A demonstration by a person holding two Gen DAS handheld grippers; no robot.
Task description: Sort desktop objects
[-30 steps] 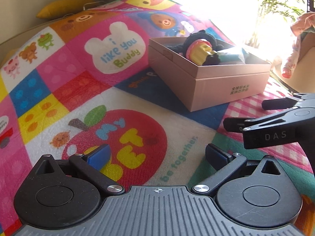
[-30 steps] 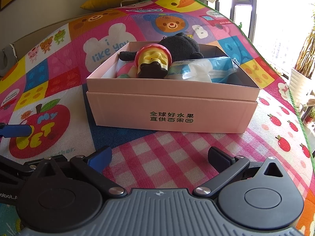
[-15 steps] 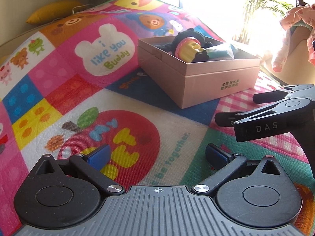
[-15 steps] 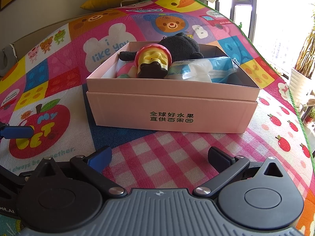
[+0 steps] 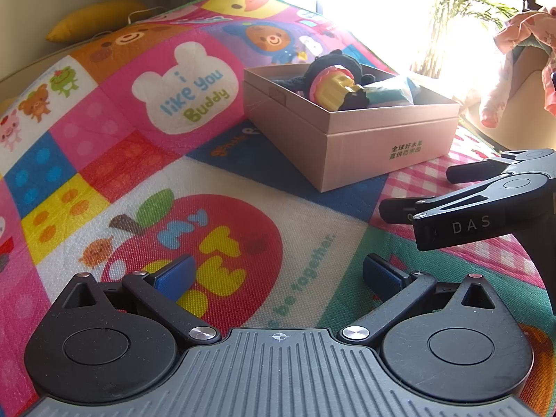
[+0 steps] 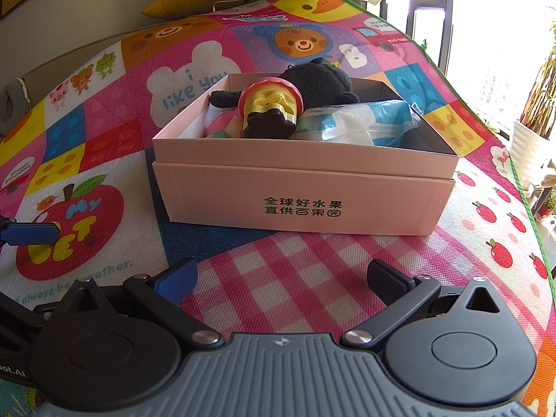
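A pink cardboard box stands on the colourful play mat; it also shows in the left wrist view. Inside lie a black plush toy, a pink and yellow toy cup and a blue and white tissue pack. My right gripper is open and empty, low over the mat just in front of the box. My left gripper is open and empty over the apple picture, to the left of the box. The right gripper's fingers show at the right of the left wrist view.
A yellow cushion lies beyond the mat's far edge by the wall. A bright window and a plant stand behind the box. Clothing hangs on a chair at the right.
My left gripper has turned slightly to the right, so the box and right gripper sit further left in its view. The right gripper has stayed almost still.
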